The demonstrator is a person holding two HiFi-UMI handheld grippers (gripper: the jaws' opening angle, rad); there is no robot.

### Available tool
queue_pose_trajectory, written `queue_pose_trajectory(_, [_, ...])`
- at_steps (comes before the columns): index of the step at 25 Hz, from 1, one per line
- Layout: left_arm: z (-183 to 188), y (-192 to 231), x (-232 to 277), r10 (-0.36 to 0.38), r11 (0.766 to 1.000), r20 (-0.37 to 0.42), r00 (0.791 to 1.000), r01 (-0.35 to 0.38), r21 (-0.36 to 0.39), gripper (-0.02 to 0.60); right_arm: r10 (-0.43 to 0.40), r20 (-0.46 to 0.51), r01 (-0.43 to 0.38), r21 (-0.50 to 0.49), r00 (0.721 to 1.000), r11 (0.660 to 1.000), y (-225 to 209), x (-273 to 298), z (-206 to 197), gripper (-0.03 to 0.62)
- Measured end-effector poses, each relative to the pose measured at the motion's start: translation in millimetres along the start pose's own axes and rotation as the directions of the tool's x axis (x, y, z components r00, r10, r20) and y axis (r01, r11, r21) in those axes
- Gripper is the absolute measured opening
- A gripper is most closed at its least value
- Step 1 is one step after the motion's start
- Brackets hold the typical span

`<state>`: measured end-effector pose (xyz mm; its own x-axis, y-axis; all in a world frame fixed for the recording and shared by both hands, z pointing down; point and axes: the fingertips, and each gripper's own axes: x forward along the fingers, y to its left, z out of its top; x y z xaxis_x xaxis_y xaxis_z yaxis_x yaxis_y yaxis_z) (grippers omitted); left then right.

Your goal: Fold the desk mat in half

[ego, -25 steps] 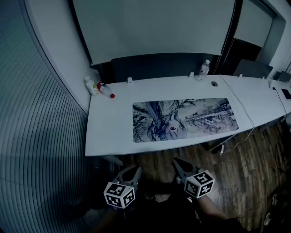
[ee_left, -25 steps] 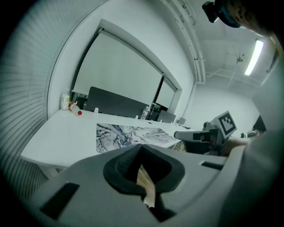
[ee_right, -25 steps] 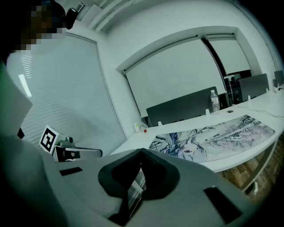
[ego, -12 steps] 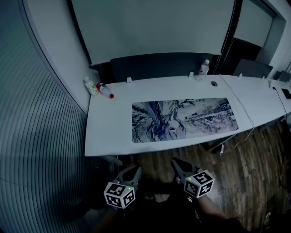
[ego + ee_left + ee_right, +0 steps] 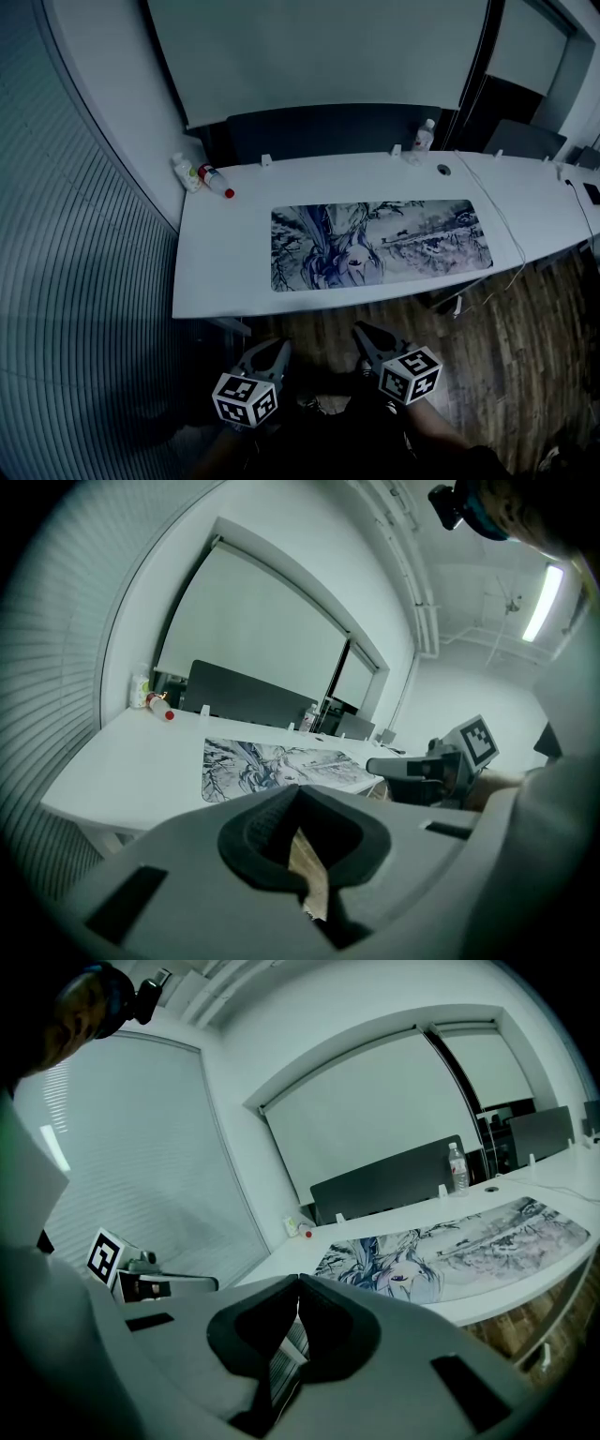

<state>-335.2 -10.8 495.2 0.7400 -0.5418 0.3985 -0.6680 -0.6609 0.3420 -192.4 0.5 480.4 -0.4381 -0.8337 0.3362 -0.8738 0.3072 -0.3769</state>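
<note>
Both jaws pinched shut on nothing: left gripper (image 5: 275, 349), right gripper (image 5: 364, 334). Mat (image 5: 380, 244) flat at 12 o'clock; desk (image 5: 225, 262) runs off frame at 3.

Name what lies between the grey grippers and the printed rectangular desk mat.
In the head view, only brown wooden floor and a bare strip of white table.
</note>
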Motion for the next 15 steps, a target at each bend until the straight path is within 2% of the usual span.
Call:
queue_pose_trajectory(8, [-1.4,1.5,13.5,0.037,0.999,-0.007,0.999,-0.037,-0.024,0.006,0.02,-0.014,-0.019,0.014,1.0,1.0,-15.8,3.3,3.6,0.023])
queue_pose_trajectory(15, [6.0,4.2,28.4,0.094,0.994,0.007,0.996,-0.094,-0.047,0.006,0.053,-0.057,-0.054,-0.015,0.997,0.998,-36.4,12.0,12.4,0.023])
